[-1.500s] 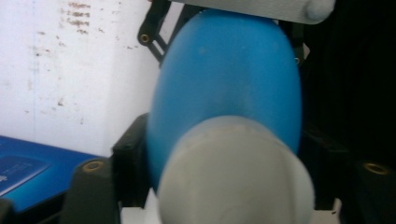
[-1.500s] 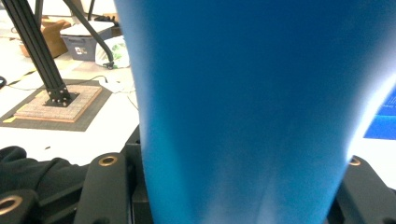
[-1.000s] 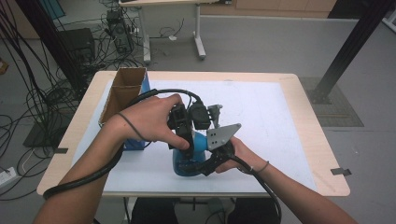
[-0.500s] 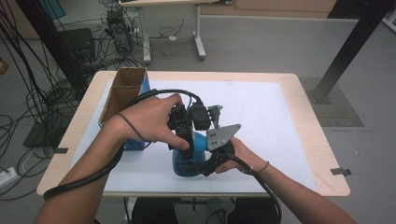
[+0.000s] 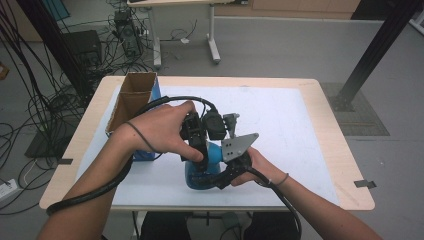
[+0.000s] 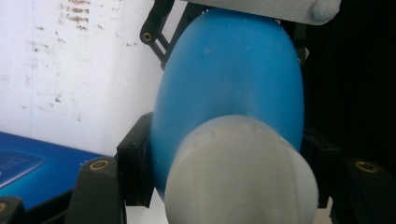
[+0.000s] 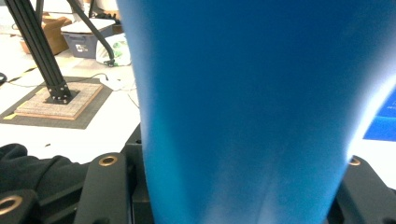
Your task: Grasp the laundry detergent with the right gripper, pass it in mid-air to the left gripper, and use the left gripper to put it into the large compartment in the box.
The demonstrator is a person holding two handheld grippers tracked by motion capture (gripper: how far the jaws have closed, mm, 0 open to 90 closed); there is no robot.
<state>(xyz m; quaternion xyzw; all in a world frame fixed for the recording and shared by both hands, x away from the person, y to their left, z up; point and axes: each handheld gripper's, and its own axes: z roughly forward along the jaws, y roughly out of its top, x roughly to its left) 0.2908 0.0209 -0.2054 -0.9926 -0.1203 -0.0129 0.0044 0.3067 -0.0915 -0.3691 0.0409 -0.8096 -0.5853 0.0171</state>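
Blue bottles: one (image 5: 202, 170), near the near edge of the table, a little left of centre, with one white cap (image 6: 240, 175) on it.
Grippers: two, the left gripper (image 5: 197, 145) and the right gripper (image 5: 227, 167), both at the bottle.
Hands: two, one left hand (image 5: 160, 127) and one right hand (image 5: 255, 165), each around a gripper.
Cardboard boxes: one (image 5: 132, 100), open at the top, at the far left of the table.
Tables: one (image 5: 325, 130) with a white sheet on it; a second table's legs (image 5: 212, 35) stand far behind it.
Black metal posts: two, one at far left (image 5: 47, 35), one at far right (image 5: 372, 50).
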